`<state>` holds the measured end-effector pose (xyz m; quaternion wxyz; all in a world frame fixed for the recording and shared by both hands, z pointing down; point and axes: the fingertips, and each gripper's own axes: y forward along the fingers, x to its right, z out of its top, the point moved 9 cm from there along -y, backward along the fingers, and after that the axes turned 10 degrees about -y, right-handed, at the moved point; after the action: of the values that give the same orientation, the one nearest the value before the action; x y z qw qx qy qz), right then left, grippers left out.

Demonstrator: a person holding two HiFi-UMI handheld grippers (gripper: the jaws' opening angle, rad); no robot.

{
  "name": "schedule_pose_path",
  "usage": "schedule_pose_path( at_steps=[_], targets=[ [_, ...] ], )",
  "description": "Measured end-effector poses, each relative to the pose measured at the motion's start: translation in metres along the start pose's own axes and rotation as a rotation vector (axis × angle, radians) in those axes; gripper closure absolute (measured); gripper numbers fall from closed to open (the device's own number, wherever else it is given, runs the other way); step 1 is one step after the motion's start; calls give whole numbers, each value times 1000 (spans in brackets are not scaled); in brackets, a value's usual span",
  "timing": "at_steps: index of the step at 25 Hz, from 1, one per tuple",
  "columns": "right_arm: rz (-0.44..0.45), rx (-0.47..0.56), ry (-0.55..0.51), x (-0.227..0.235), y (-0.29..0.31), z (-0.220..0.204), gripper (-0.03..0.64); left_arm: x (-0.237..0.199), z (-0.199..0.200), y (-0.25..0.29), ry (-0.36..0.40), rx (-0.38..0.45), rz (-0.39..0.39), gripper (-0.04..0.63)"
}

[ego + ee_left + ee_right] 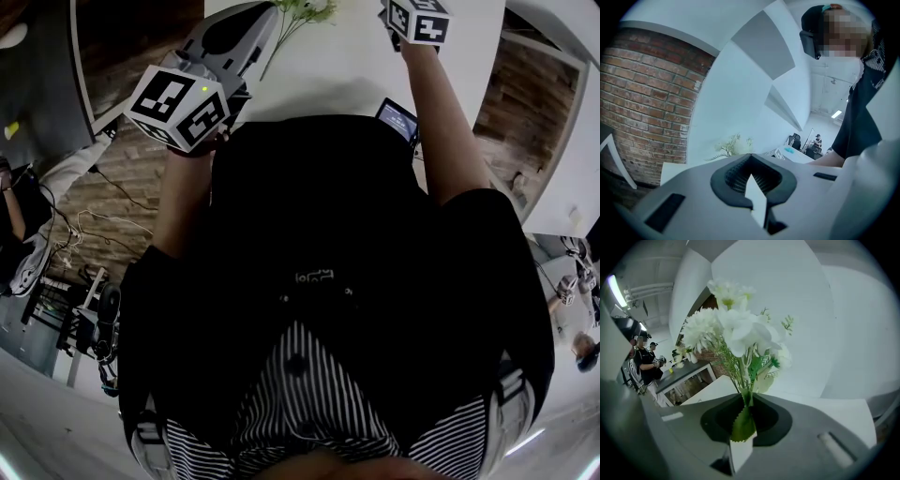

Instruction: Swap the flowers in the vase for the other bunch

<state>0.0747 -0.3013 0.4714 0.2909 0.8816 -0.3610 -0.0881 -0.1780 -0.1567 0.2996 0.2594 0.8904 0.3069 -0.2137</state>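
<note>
Right gripper view: my right claw is clamped on the stems of the white flower bunch, with a serrated leaf pinched in alongside them. The blooms stand upright at 12 o'clock from the jaws. No vase shows in any view, so I cannot tell whether the stems sit in one.

My left claw has its jaws together with nothing between them. The greenish sprig bunch lies on the white table at 11 o'clock beyond it.

Judged step: the grasp on one bunch is made. The next move calls for a carry along the stem line, keeping the blooms upright.

Clearances: room above the blooms is open. A brick wall stands at 9 o'clock of the left claw. A small screen device sits by the table's near edge.
</note>
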Motion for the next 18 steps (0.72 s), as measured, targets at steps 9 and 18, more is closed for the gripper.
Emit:
schedule_pose_path(
  at_steps=[9, 18],
  targets=[
    [5, 16, 17, 5, -2, -1, 578, 1, 2, 1, 6, 4, -2, 588],
    [-5, 39, 4, 3, -9, 3, 584, 2, 3, 1, 19, -3, -10, 588]
  ],
)
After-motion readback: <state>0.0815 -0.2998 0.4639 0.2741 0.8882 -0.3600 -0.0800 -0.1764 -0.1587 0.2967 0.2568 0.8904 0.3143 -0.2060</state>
